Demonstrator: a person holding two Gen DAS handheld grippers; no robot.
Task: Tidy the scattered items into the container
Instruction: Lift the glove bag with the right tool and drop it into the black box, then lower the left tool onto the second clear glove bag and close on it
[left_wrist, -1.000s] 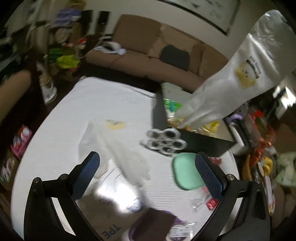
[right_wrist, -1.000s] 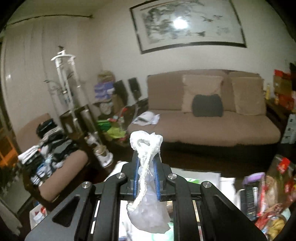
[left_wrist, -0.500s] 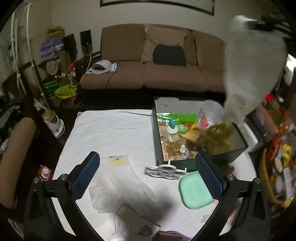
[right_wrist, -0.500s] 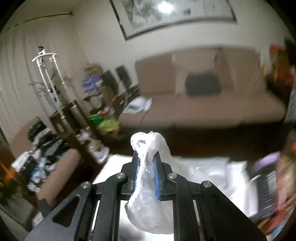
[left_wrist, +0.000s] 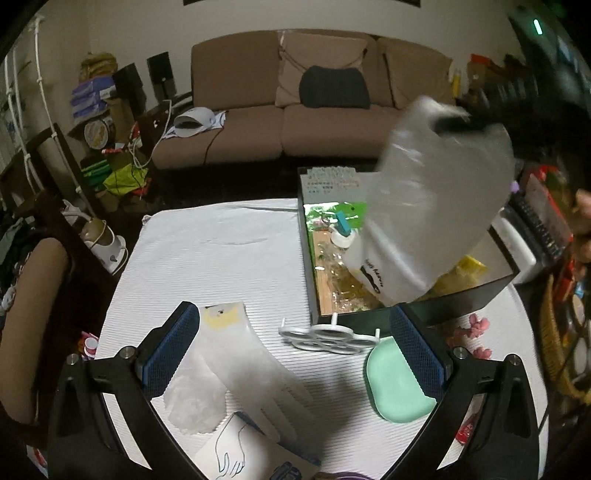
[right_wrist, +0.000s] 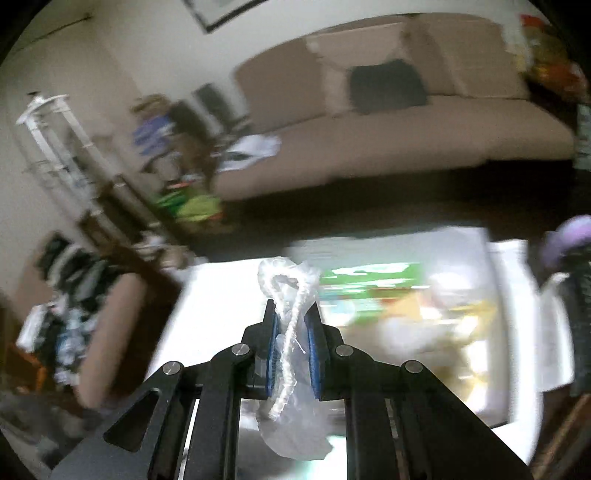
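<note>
My right gripper (right_wrist: 293, 334) is shut on the cuff of a translucent plastic glove (right_wrist: 291, 350). In the left wrist view that glove (left_wrist: 432, 206) hangs over the dark open container (left_wrist: 306, 258), its lower end inside it. My left gripper (left_wrist: 295, 354) is open and empty above the white tablecloth (left_wrist: 221, 251). Below it lie a second plastic glove (left_wrist: 236, 354), a white ring-shaped holder (left_wrist: 328, 338) and a mint green lid (left_wrist: 395, 384).
A printed card with a hand drawing (left_wrist: 243, 454) lies at the near edge. Pink pieces (left_wrist: 476, 328) and a red item (left_wrist: 467, 432) lie at the right. A brown sofa (left_wrist: 295, 110) stands behind the table. Clutter fills the right side (left_wrist: 546, 221).
The right gripper has tilted down and carried the glove lower into the container. The left gripper has pulled back and levelled, staying open.
</note>
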